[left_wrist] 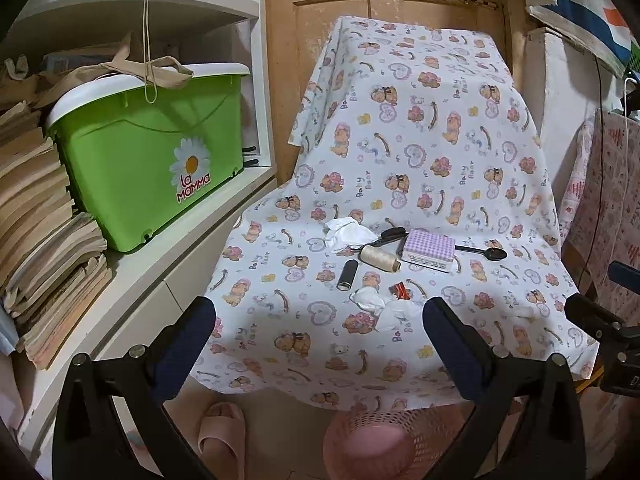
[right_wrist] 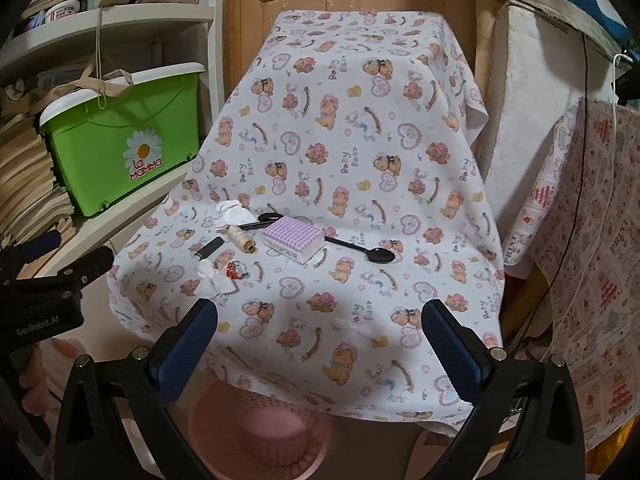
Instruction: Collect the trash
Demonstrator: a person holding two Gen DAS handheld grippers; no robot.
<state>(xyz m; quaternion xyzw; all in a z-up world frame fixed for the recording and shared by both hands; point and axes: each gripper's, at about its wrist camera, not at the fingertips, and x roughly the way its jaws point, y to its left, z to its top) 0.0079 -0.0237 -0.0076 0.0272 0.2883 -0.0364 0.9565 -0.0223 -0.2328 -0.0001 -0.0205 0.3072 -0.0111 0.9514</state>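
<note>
White tissue: the nearer crumpled tissue point(left_wrist: 370, 300) lies ahead of my left fingers, a little toward the right pad, touching a red scrap point(left_wrist: 400, 292).
Far tissue: a second crumpled tissue point(left_wrist: 346, 232) sits well beyond, against the scissors point(left_wrist: 384, 237).
Left gripper point(left_wrist: 316, 326): spread wide, holding nothing, above the near part of the bear-print cloth point(left_wrist: 400, 140).
Right gripper point(right_wrist: 320, 326): likewise wide apart and empty; the same near tissue point(right_wrist: 214, 278) is ahead and off past my left pad.
Bin: the pink basket point(left_wrist: 380, 440) stands below my fingers, partly under the cloth's edge.
Keepers: thread spool point(left_wrist: 380, 258), black tube point(left_wrist: 347, 275), lilac box point(left_wrist: 428, 250) and black spoon point(left_wrist: 486, 253) look like belongings, not rubbish.
Step, as I judge it: left takes the near tissue.
Doing it well: come straight down, one pad on each side of the wad, pinch only paper, avoid bunching the cloth or nudging the tube just beyond.
</note>
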